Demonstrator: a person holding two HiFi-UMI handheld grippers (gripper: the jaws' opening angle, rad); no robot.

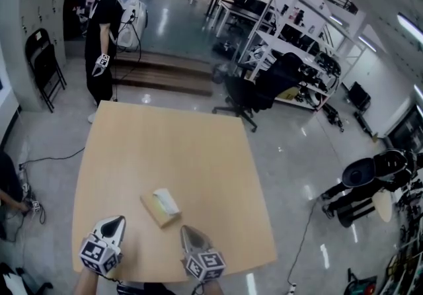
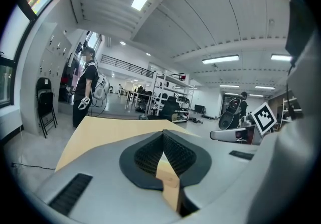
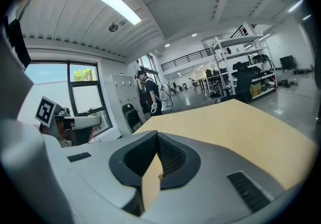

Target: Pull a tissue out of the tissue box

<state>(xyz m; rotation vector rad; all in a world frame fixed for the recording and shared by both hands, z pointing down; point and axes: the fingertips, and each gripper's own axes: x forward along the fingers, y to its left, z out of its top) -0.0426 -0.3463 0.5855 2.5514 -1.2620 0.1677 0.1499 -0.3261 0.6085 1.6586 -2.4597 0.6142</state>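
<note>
Well, the tissue box sits on the near part of the wooden table, with a white tissue sticking up from its top. The box lies on a slant. Its long side runs from far-left to near-right.

The left gripper is at the near-left of the box. The right gripper is at the near-right of it. So the box is a little farther out than both tips, in the space between them. Neither one touches it.

Both grippers have their jaws pressed together, with nothing between them. You can see this in each gripper's own view: the two dark pads meet at the tip, and only the bare table top shows past them (the box hides under the gripper bodies in those views).

The right gripper looks nearer to the box, just beside its near-right corner. The left one is a bit more apart from it.

I think the job has not really begun. To pull the tissue out, one gripper has to open its jaws first, then go forward and inward to the white tissue. The right one has the shorter way, and the left one could hold the box down.
</note>
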